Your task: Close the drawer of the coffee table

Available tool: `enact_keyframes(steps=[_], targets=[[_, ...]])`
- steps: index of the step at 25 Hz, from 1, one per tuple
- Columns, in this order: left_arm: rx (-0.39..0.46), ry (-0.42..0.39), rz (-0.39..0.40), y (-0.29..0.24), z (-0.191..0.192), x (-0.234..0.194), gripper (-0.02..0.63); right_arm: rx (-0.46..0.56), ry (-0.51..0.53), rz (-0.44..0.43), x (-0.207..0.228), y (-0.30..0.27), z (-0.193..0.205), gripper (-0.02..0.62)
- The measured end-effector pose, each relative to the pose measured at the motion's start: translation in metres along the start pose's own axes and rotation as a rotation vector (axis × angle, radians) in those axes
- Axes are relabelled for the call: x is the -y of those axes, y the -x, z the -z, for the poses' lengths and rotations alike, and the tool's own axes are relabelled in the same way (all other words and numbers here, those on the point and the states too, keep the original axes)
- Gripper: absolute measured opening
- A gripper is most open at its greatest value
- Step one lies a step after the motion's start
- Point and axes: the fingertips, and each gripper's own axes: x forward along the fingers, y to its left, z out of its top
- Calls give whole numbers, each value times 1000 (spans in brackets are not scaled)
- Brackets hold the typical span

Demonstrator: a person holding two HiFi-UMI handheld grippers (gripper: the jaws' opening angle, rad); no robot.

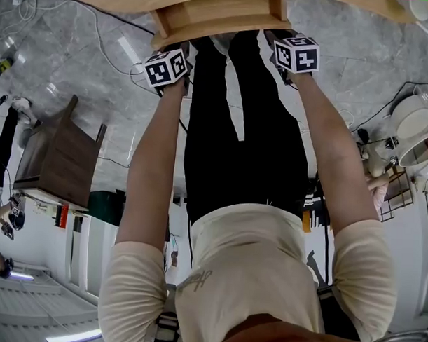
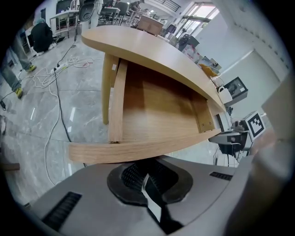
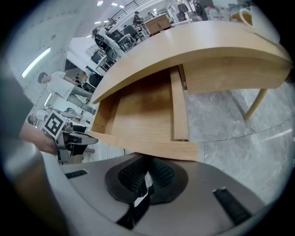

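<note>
Head view: drawer (image 1: 212,19) hangs open under the coffee table (image 1: 325,2).
Left gripper view: left gripper (image 2: 146,174) closed, empty, at the front panel.
Right gripper view: right gripper (image 3: 144,174) likewise.
Rigid wood, probably slides easily; push the panel evenly, don't grasp.

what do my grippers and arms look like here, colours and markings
Both the left gripper and the right gripper have smooth grey bodies with black ribbed pads on the jaws. Each carries a cube with black-and-white square markers. The person wears a cream short-sleeved shirt.
</note>
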Motion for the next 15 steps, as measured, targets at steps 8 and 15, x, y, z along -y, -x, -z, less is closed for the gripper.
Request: enact_keyframes(steps=[8,15], targets=[[-3,-26,-4,4,-12,1,5,-5,12,5,-1,3,-13,-6],[-2,-28,-8,4,-27,3,5,-4,10,12,2,4,-27,-6]])
